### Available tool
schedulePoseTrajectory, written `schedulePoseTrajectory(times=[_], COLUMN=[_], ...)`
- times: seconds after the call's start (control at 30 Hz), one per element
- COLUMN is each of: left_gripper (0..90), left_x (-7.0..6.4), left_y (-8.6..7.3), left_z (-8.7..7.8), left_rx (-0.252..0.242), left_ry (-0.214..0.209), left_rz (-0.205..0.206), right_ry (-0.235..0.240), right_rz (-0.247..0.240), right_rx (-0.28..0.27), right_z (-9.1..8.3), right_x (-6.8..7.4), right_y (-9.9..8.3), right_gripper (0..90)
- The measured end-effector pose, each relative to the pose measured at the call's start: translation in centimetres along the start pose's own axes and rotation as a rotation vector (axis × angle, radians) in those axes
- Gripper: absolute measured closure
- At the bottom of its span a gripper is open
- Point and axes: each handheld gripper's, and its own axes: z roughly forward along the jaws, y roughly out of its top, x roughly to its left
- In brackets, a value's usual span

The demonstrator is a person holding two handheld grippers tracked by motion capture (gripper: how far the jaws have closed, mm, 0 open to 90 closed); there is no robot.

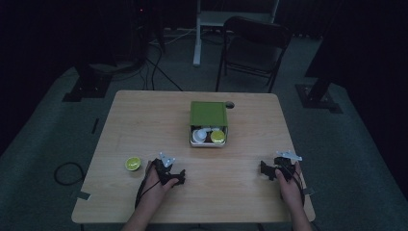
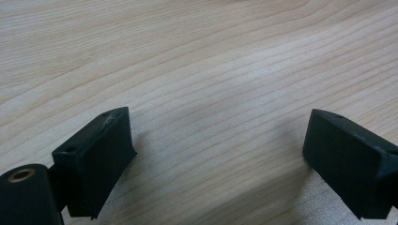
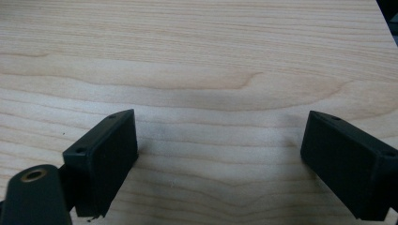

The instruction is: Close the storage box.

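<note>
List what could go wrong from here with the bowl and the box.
The small green bowl lies just beside the left claw; a careless sweep might knock it toward the table edge. The green box already looks crowded with cups, so adding the bowl may jostle them. The room is dim, so judging a grip could be hard.

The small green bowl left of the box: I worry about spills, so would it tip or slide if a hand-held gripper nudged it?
The green bowl looks shallow and round with a narrow base, so a rim push would probably tip it. It seems small and light, so on the smooth wooden table it would likely slide easily. Its contents are unclear.
</note>
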Motion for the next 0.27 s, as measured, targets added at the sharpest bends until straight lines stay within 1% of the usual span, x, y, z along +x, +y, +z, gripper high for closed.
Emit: schedulePoseTrajectory(times=[0.27], left_gripper=[9.2], left_x=[0.01], left_y=[0.00], left_z=[0.00], left_rx=[0.000], left_ry=[0.000], left_rz=[0.001], right_ry=[-0.001], right_rz=[0.002], right_rx=[0.001], right_z=[0.06], right_x=[0.03], right_y=[0.06], right_gripper=[10.6])
